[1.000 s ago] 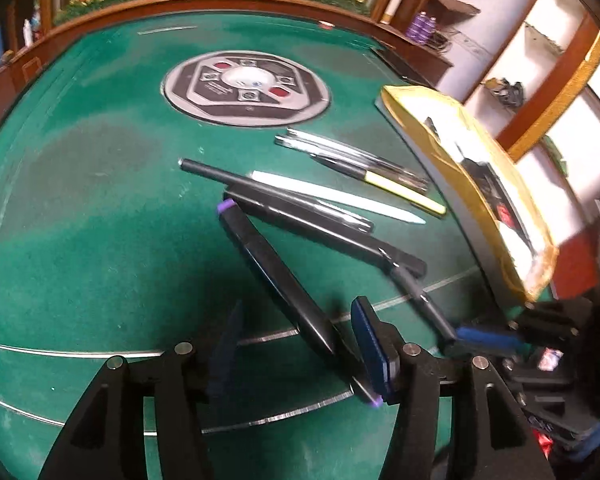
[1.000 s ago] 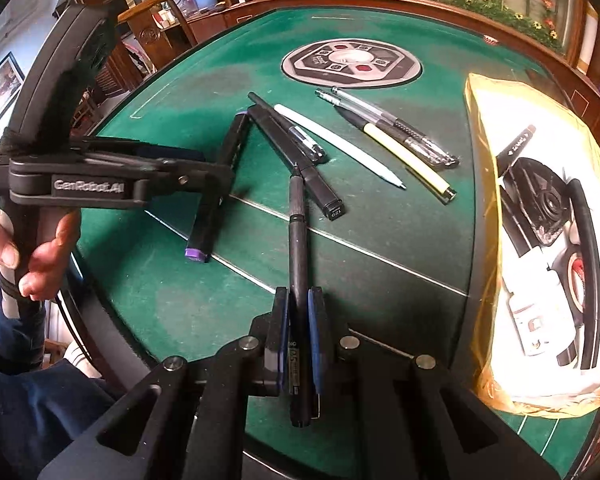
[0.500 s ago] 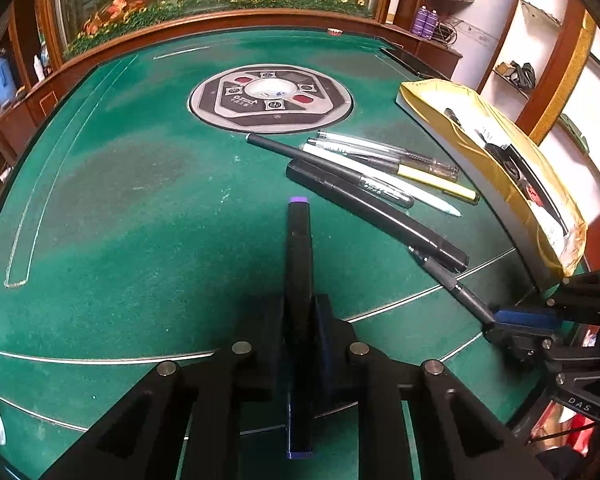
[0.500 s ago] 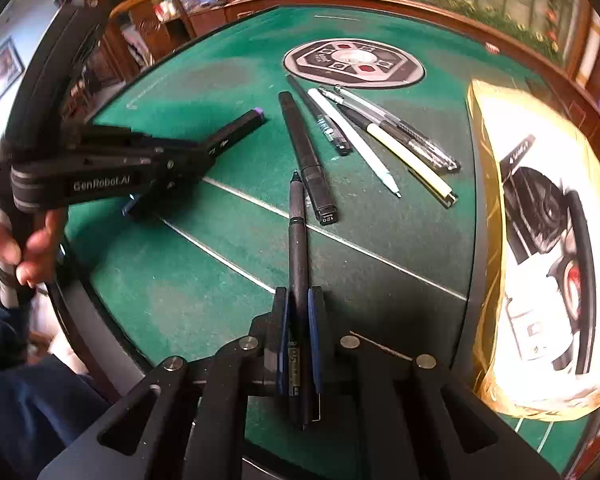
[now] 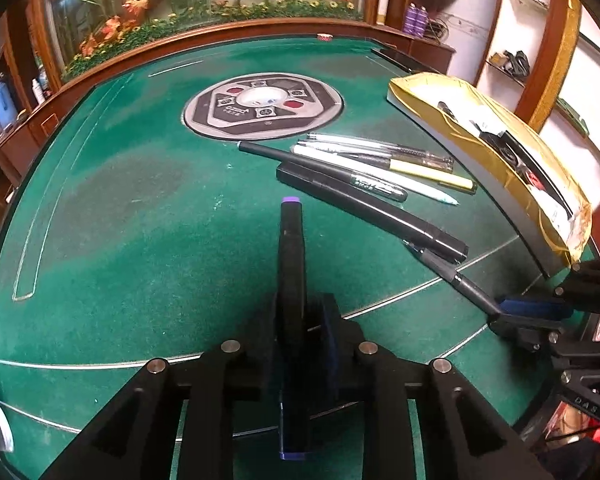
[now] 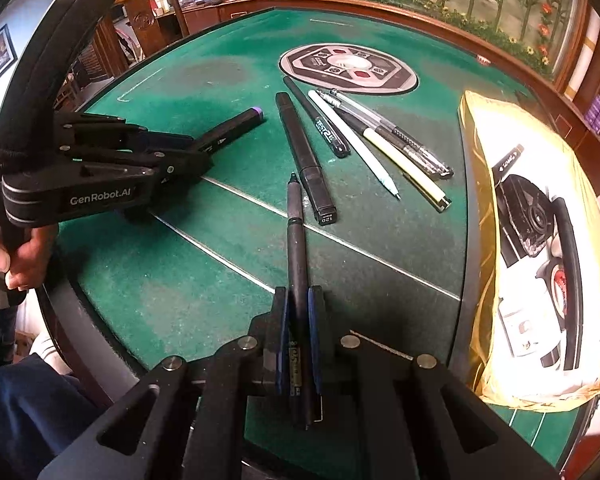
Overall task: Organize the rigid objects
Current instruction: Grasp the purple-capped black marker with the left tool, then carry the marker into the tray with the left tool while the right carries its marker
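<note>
The left gripper has a thick black marker with a purple end cap between its fingers, which are opening slightly. The right gripper is clenched on a slim black pen. Both point toward the row of pens lying side by side on the green felt counter (presumably to join it). All are smooth, rigid sticks.

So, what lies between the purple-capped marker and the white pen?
Two things: a thick black marker and a slim black pen with pale lettering. The right wrist view shows it best.
</note>
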Demonstrator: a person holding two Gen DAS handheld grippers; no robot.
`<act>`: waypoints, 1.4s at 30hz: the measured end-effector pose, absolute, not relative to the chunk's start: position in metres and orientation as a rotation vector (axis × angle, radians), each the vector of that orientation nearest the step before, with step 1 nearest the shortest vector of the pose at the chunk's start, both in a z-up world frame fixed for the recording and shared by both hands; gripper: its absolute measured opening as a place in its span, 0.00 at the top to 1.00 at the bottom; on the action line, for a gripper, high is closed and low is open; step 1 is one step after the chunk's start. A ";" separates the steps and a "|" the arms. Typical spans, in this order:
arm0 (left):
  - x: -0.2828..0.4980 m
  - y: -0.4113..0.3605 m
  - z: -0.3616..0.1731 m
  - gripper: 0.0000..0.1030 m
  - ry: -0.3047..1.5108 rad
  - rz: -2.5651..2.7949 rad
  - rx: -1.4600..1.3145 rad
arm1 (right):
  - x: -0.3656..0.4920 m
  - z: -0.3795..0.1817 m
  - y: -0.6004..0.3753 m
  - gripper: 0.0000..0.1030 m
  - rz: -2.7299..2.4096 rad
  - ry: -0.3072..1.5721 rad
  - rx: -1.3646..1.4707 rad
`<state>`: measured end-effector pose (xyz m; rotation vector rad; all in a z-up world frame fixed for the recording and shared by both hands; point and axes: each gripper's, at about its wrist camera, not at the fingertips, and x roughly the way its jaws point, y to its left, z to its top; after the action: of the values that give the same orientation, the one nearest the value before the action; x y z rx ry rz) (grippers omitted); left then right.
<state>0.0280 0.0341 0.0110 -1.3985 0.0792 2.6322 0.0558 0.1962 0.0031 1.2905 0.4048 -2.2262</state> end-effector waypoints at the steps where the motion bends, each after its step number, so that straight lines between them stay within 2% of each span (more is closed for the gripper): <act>1: 0.029 0.036 0.011 0.79 0.097 2.639 -1.391 | 0.056 0.003 0.197 0.91 -2.234 0.389 1.290; 2: 0.029 0.035 0.011 0.86 0.088 2.641 -1.391 | 0.056 0.003 0.198 0.91 -2.240 0.380 1.284; 15: 0.047 0.040 0.048 0.86 -0.036 2.740 -1.149 | 0.053 0.024 0.221 0.91 -2.283 0.074 1.178; 24: 0.041 0.070 0.057 0.86 0.019 2.741 -1.111 | 0.043 0.029 0.243 0.91 -2.326 -0.114 1.151; 42: 0.031 0.148 0.069 0.86 0.222 2.699 -1.067 | 0.041 0.038 0.298 0.92 -2.390 -0.262 1.083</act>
<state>0.0310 0.1479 0.0689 -1.0667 0.2220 2.6987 0.0410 0.2981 0.0384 1.0830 -0.2620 -2.3898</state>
